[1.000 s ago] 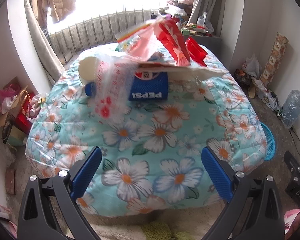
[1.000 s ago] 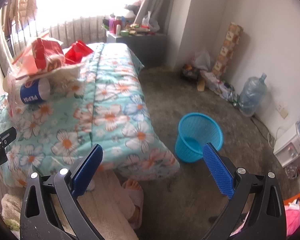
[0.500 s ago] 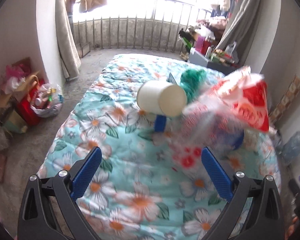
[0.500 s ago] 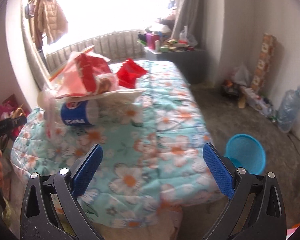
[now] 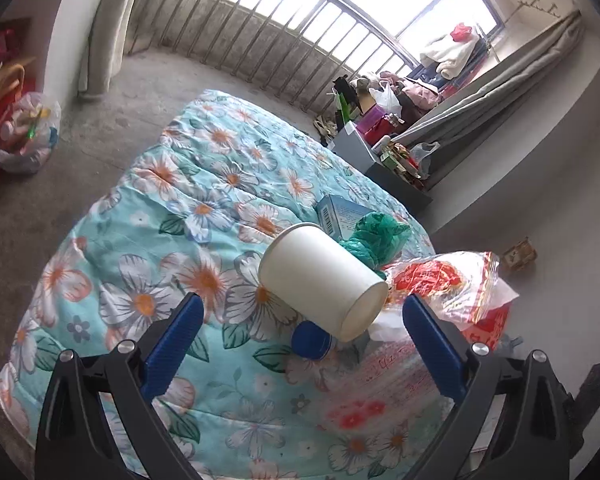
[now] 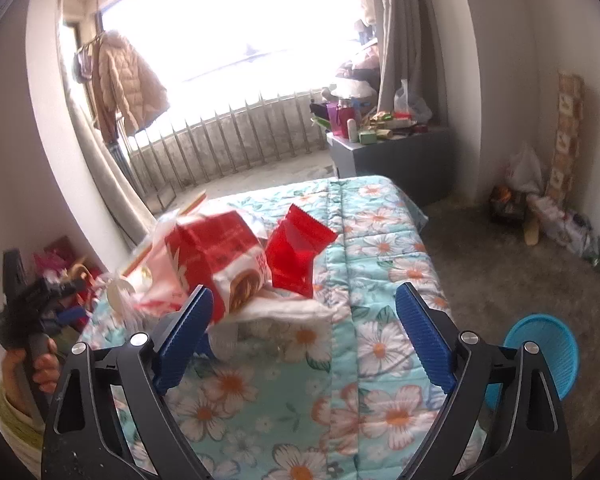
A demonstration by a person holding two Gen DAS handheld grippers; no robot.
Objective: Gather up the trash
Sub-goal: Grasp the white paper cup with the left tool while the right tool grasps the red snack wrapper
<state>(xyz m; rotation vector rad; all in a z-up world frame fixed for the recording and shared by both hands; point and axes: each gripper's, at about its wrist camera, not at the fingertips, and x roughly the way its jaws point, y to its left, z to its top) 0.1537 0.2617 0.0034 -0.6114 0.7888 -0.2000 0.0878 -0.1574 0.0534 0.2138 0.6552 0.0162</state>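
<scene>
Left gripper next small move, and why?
Probably ease the left gripper forward so its open, empty jaws straddle the white paper cup. The cup lies on its side on the floral quilt, nearest and roughly centred between them.

My left gripper [image 5: 298, 338] is wide open. My right gripper [image 6: 304, 334] has just been closing a little, with nothing gripped.

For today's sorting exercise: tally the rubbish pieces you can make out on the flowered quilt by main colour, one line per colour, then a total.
White: 1, paper cup
Green: 1, crumpled bag
Blue: 2, Pepsi can, small box
Red: 2, snack bag, foil packet
Total: 6
</scene>
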